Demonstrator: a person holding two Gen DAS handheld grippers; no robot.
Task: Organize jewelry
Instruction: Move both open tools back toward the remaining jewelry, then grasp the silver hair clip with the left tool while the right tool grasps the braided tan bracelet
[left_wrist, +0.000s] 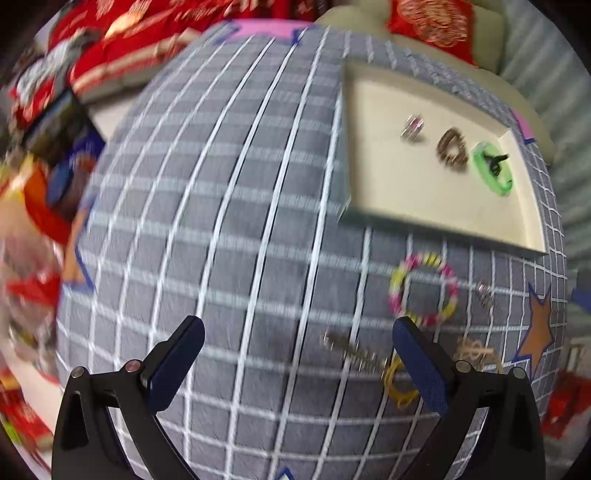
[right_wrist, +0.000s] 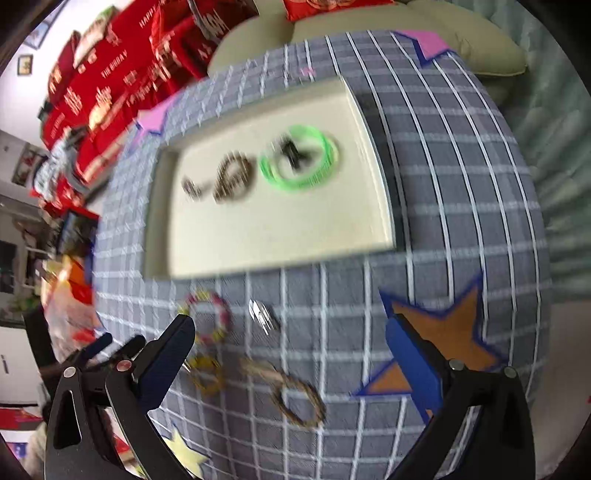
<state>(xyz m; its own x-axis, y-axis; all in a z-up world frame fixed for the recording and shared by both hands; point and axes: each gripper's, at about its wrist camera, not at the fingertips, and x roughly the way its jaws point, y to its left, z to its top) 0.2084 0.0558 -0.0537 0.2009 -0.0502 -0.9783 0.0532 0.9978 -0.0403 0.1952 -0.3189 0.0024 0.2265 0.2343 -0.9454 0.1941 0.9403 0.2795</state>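
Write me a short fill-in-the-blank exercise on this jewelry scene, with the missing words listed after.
1. The green bracelet lies inside the beige ____.
2. The pink-and-yellow beaded bracelet lies on the checked ____, outside the tray.
3. The left gripper and the right gripper both hold ____.
4. The star by the right gripper is ____.

Missing words: tray; cloth; nothing; orange

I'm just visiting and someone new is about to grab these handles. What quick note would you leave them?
Left claw: open, holding nothing, above the grid cloth.
Right claw: open, holding nothing.
Done: in the cream tray lie a green bangle with a small dark piece inside it, a brown bracelet and a small silvery piece.
Left: on the cloth in front of the tray, a pink-and-yellow beaded bracelet, a silver piece, a yellow ring, a tan braided bracelet. The blur hides details.
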